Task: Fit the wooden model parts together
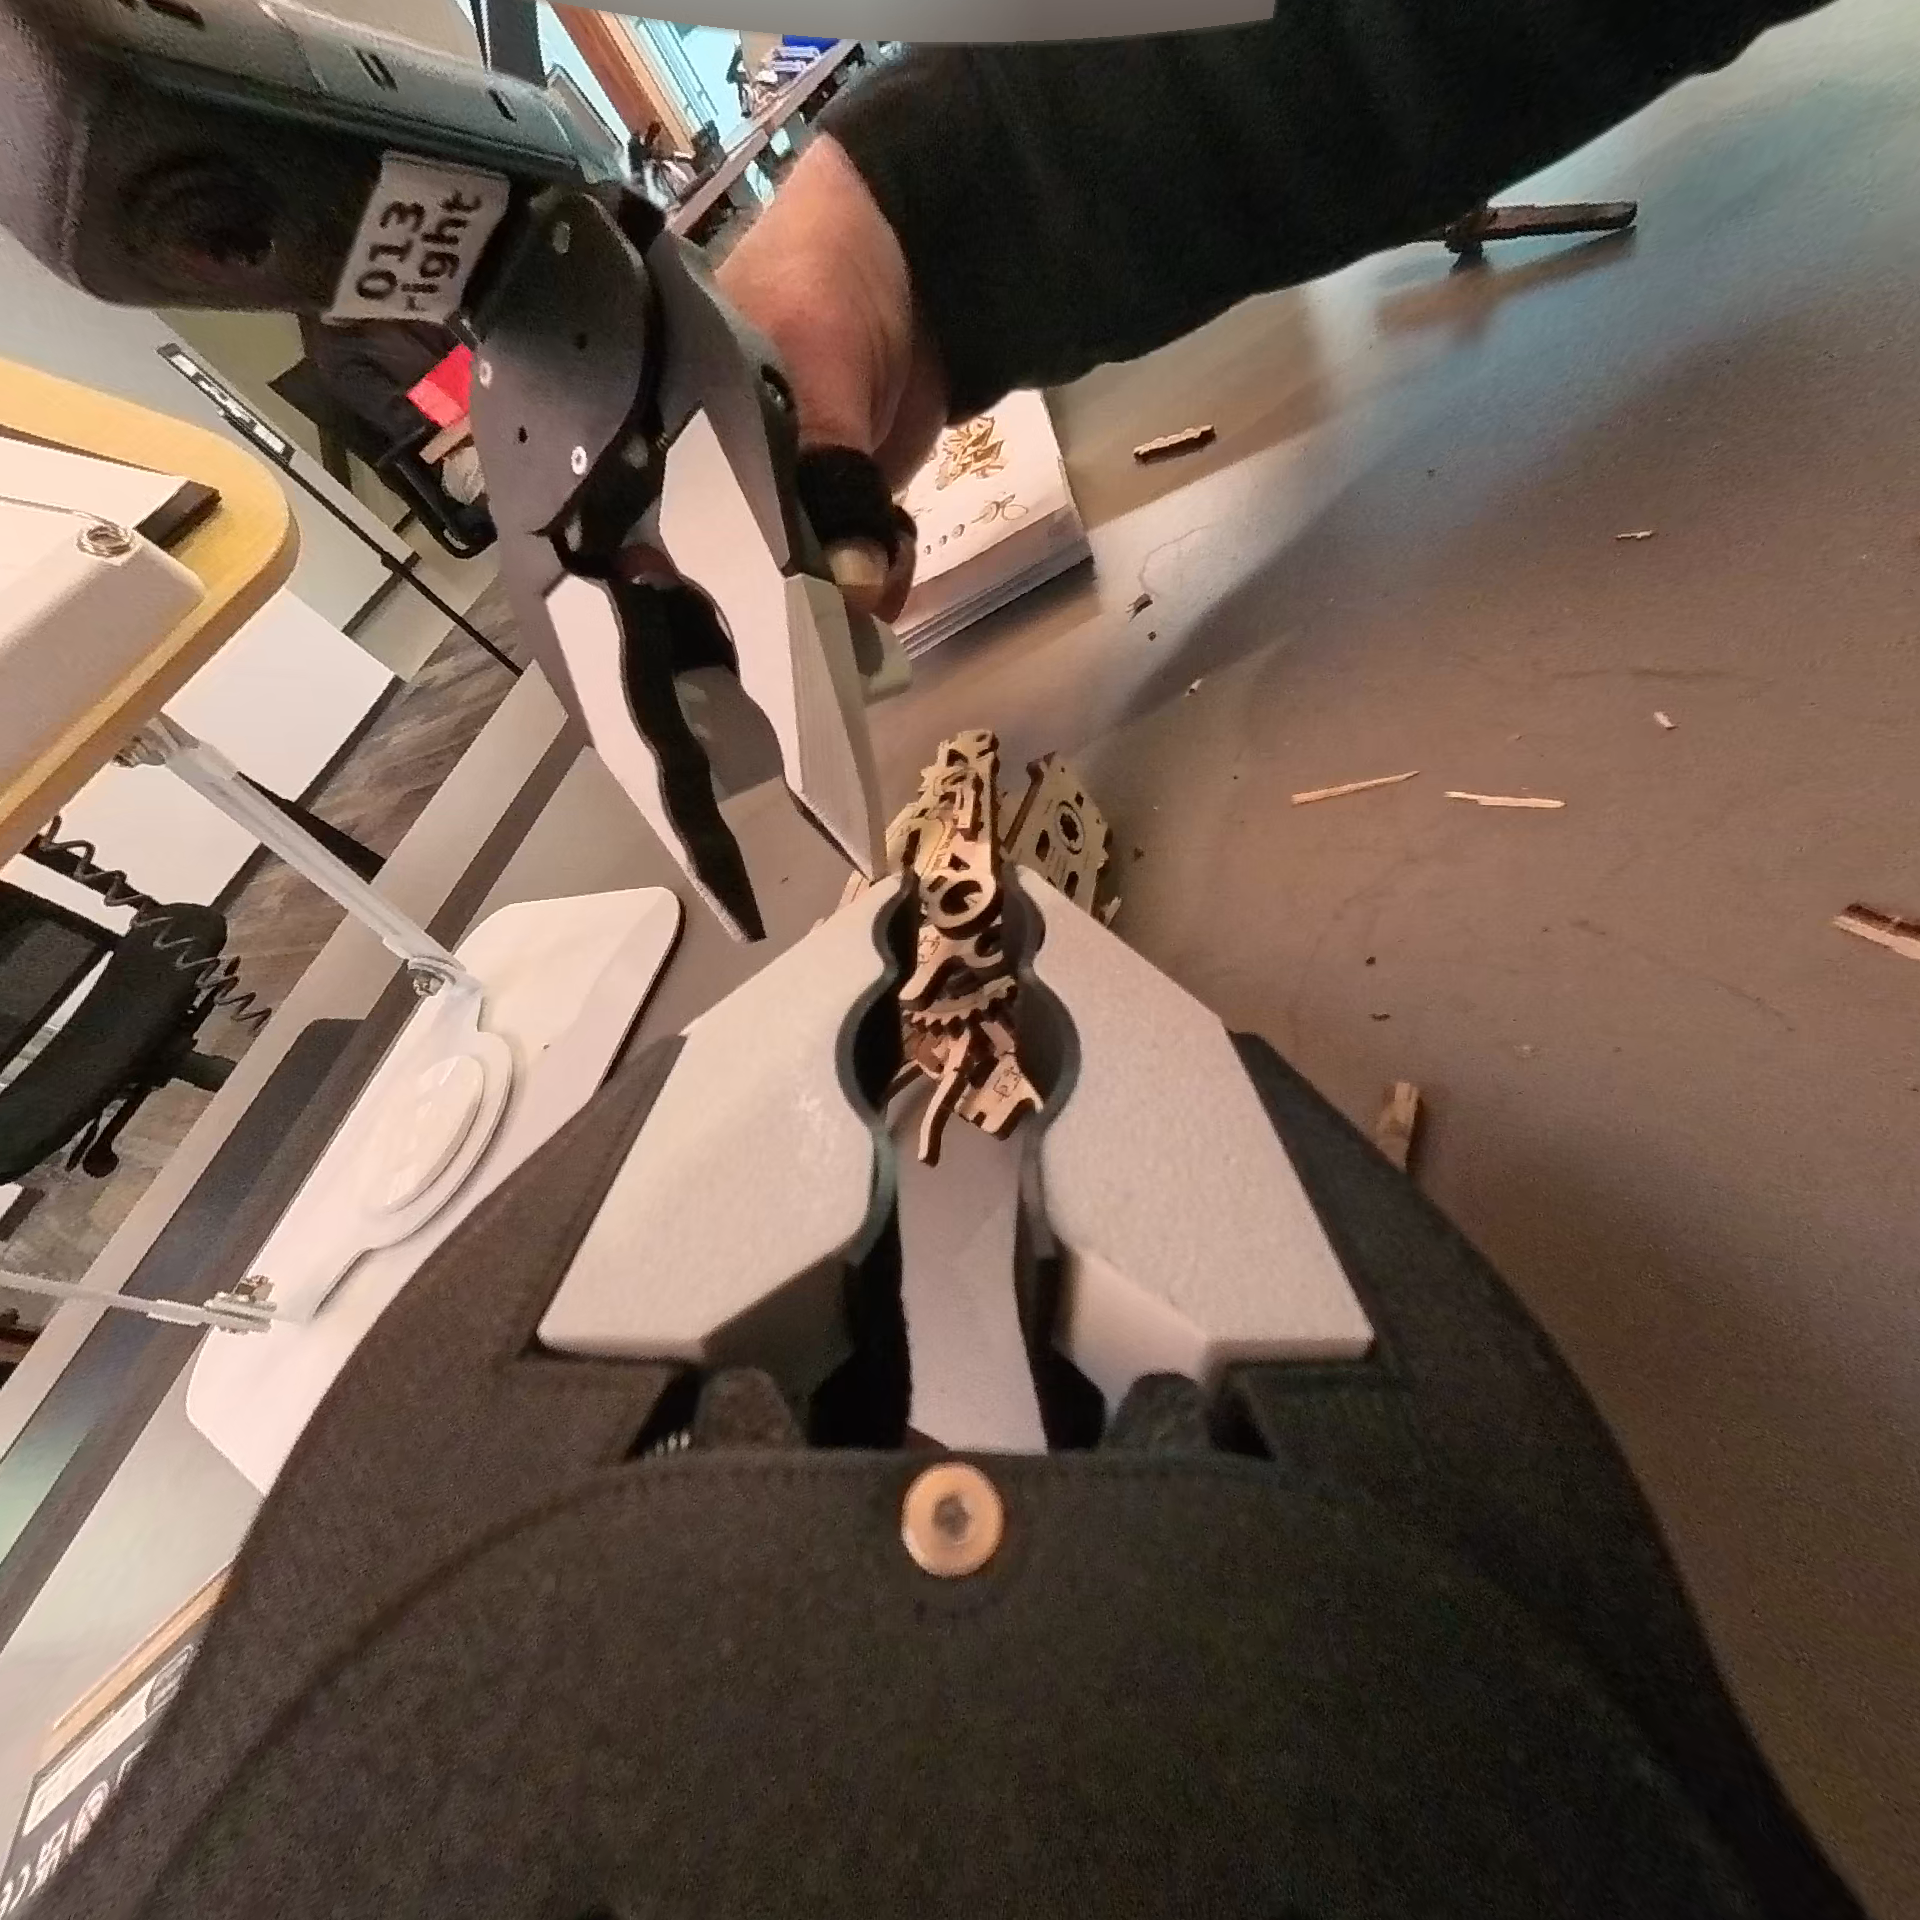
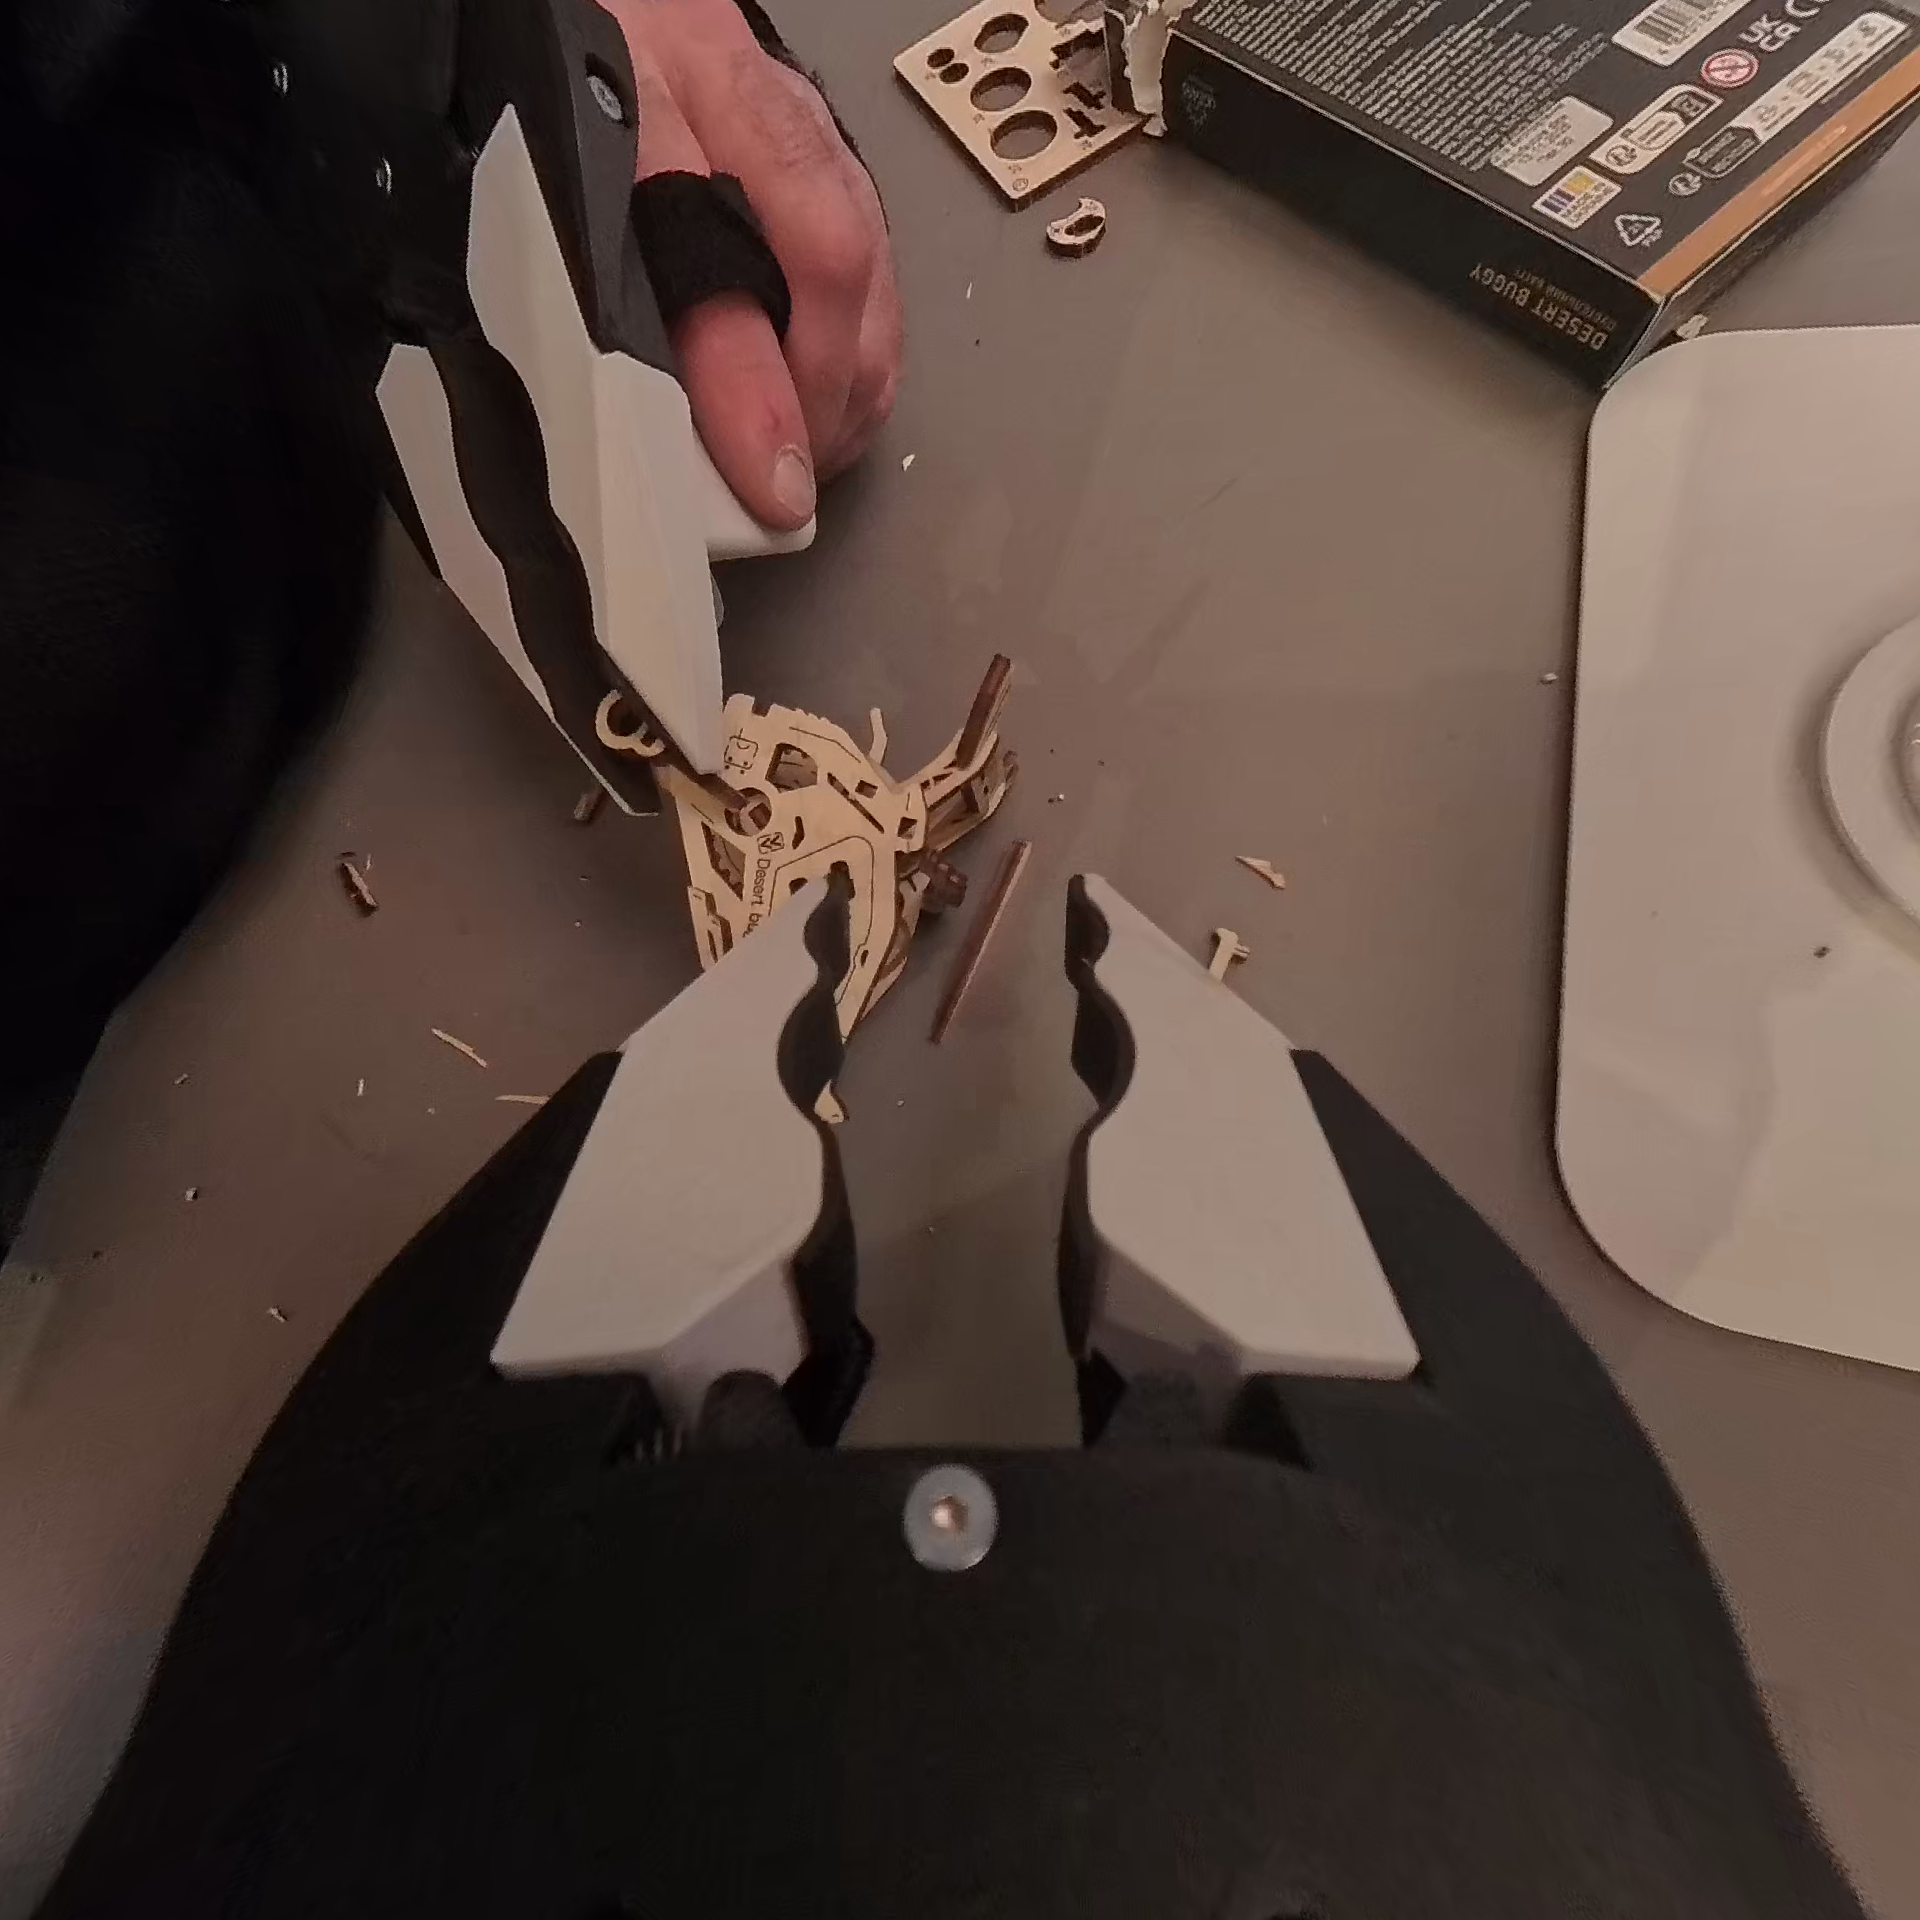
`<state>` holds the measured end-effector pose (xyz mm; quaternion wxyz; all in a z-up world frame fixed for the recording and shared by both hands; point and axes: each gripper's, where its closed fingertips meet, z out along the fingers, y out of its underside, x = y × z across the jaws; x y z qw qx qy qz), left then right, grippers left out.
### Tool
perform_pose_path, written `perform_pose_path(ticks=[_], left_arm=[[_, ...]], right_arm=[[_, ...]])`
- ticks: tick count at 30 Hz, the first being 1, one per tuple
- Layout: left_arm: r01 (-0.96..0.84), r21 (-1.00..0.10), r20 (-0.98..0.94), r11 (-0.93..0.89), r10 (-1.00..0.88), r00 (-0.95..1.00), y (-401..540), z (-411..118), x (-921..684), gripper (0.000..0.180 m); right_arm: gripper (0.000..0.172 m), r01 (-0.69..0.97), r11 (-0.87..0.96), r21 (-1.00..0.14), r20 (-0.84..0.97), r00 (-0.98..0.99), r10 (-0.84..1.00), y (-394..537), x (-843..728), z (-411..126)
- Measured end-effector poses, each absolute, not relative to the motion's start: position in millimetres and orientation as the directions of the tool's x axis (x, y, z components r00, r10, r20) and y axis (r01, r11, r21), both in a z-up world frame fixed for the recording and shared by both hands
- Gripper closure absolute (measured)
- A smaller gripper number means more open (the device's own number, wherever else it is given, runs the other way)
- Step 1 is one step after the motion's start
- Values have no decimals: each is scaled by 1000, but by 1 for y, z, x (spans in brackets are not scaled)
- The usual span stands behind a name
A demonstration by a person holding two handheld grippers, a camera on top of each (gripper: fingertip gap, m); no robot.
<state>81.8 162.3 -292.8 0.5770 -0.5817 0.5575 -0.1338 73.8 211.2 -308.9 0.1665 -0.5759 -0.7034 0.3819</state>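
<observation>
Both wrist cameras look closely down at the shared wooden model point(image 2: 821, 831) from opposite sides.

The wooden model point(image 2: 800, 831) is showing pale blond plywood with dark brown laser-burnt edges and thin engraved lines. The left gripper point(image 1: 961, 914), gripping it, is wearing light grey fingers point(image 1: 1164, 1091) with dark grey inner pads on a black textured body; the right gripper point(image 2: 951, 904) is showing the same grey and black. The table point(image 2: 1247, 623) is looking dull grey-brown, speckled with pale wood splinters point(image 2: 457, 1044). A punched-out plywood sheet point(image 2: 1013, 104) is matching the model's blond tone. The box point(image 2: 1538, 156) is showing black with an orange stripe and white print. The mat point(image 2: 1714, 935) is lying plain white.
</observation>
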Motion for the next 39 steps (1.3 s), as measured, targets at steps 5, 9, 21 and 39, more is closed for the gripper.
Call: perform_pose_path(ticks=[5,9,21,39], left_arm=[[-492,-823,-484,285,-805,343,163,-293,82,168],[-488,-825,-481,285,-809,339,163,-293,82,168],[-480,-832,-468,278,-816,339,165,-292,82,169],[-474,-834,-465,283,-823,325,164,-292,82,168]], right_arm=[[131,674,7,-738,-219,-250,943,216,78,-309],[136,675,-47,-736,-242,-198,950,219,89,-311],[145,650,-128,-749,-270,-123,955,210,108,-325],[144,619,102,-779,59,-90,994,180,120,-329]])
